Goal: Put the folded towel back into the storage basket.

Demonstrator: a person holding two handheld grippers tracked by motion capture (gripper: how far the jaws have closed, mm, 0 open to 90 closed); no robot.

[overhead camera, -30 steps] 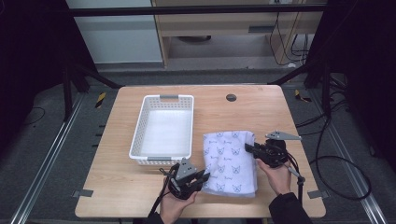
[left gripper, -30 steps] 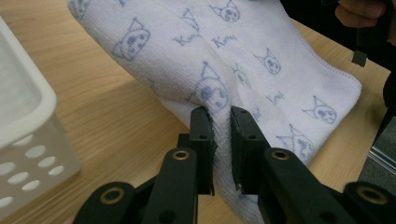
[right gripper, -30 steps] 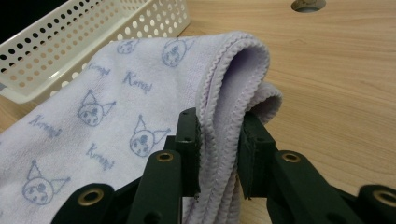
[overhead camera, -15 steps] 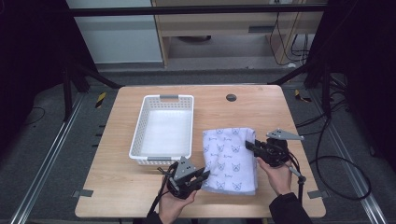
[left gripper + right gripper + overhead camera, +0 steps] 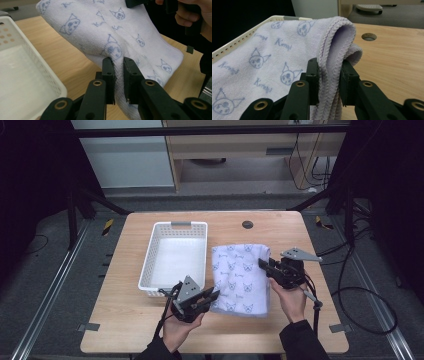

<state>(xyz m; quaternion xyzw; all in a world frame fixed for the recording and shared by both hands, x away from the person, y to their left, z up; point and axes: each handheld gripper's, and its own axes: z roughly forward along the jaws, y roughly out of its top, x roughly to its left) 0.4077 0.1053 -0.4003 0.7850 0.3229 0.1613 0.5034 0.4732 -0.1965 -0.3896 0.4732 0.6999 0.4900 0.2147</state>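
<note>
A folded pale lilac towel with blue cartoon-face prints hangs a little above the wooden table, held by both grippers. My left gripper is shut on its near left corner; in the left gripper view the jaws pinch the towel's folded edge, gripper. My right gripper is shut on the right edge; in the right gripper view the jaws clamp several stacked hems of the towel, gripper.
A white perforated plastic basket stands left of the towel, with nothing in it. A round cable hole sits near the table's far edge. Cables trail from both grippers off the near edge. Dark frame legs flank the table.
Both grippers have risen a little with the towel, lifting its near and right edges off the table. The basket has not moved.
</note>
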